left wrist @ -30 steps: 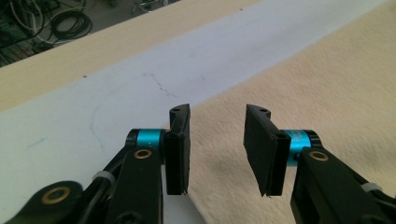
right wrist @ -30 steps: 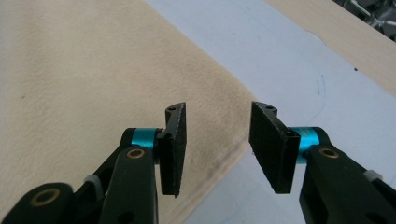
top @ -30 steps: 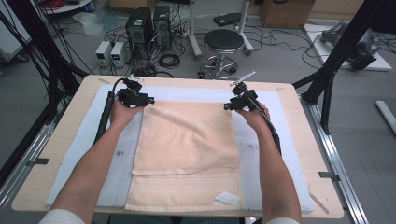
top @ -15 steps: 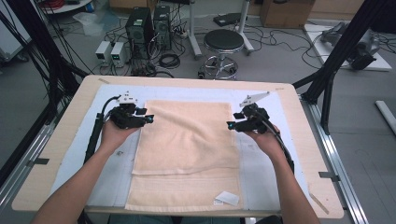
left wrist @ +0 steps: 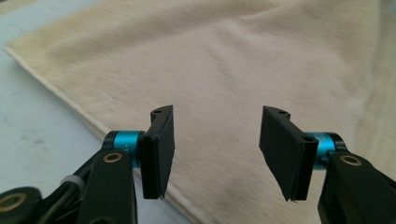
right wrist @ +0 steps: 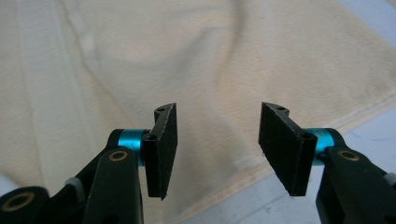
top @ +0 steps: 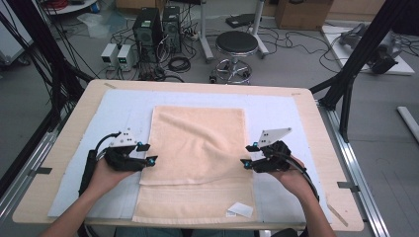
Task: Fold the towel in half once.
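A cream towel (top: 197, 143) lies folded on a pale mat (top: 118, 108), its upper layer ending short of the near edge so a strip of the lower layer shows. My left gripper (top: 148, 153) hovers at the towel's left edge, jaws open and empty. My right gripper (top: 248, 154) is at the towel's right edge, also open and empty. In the left gripper view the open gripper (left wrist: 217, 149) frames the towel (left wrist: 233, 60) and its hem. The right gripper view has the open gripper (right wrist: 218, 147) over the towel (right wrist: 187, 56) near its border.
The mat covers most of the wooden table (top: 321, 133). A small white tag (top: 240, 210) lies on the towel's near right corner. Beyond the far edge stand a stool (top: 236, 44) and computer boxes (top: 158, 29) on the floor. Black frame posts (top: 360, 54) flank the table.
Both grippers have drawn back from the towel's far corners toward the person, along its left and right edges. The towel lies as it did.
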Motion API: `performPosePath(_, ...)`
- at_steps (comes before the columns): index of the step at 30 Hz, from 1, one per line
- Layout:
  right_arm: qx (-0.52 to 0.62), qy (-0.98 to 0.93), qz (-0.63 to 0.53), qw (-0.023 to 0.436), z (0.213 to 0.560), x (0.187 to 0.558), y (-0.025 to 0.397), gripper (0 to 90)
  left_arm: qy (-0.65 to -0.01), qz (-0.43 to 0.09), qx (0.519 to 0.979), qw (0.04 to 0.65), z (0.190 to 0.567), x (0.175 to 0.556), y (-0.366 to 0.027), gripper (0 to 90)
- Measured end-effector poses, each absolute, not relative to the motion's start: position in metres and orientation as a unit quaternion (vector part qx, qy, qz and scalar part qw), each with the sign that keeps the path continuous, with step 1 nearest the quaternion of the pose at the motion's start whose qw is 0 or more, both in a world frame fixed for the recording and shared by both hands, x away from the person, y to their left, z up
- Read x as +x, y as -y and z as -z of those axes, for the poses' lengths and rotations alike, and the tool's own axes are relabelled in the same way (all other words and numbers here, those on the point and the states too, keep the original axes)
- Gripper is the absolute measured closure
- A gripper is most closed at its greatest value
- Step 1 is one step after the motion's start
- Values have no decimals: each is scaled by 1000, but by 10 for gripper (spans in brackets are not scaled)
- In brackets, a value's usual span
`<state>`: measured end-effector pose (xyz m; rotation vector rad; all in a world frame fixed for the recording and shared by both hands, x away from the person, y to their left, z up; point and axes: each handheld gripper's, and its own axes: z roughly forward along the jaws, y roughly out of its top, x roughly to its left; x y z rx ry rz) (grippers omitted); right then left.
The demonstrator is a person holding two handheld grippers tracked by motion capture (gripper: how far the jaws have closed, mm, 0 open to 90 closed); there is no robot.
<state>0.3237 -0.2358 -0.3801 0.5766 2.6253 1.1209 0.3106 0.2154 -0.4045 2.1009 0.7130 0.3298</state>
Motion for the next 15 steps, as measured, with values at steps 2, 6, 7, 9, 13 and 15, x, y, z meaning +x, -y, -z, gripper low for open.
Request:
performPosePath(2, 193, -902, -369, 113, 387, 320, 233, 472, -282, -120, 850, 429, 413, 305, -214, 467)
performPosePath(6, 189, -919, -329, 106, 403, 322, 223, 665, -272, -93, 869, 402, 429, 304, -210, 555)
performPosePath(7, 192, -923, -320, 97, 406, 323, 220, 707, -270, -91, 875, 392, 431, 304, -208, 583)
performPosePath(9, 190, -927, -312, 82, 407, 321, 216, 765, -264, -101, 878, 387, 435, 304, -206, 657)
performPosePath(13, 190, -921, -334, 61, 400, 322, 217, 766, -271, -97, 875, 390, 433, 311, -208, 813)
performPosePath(15, 204, -912, -352, 47, 394, 328, 221, 759, -275, -107, 872, 391, 431, 314, -208, 842)
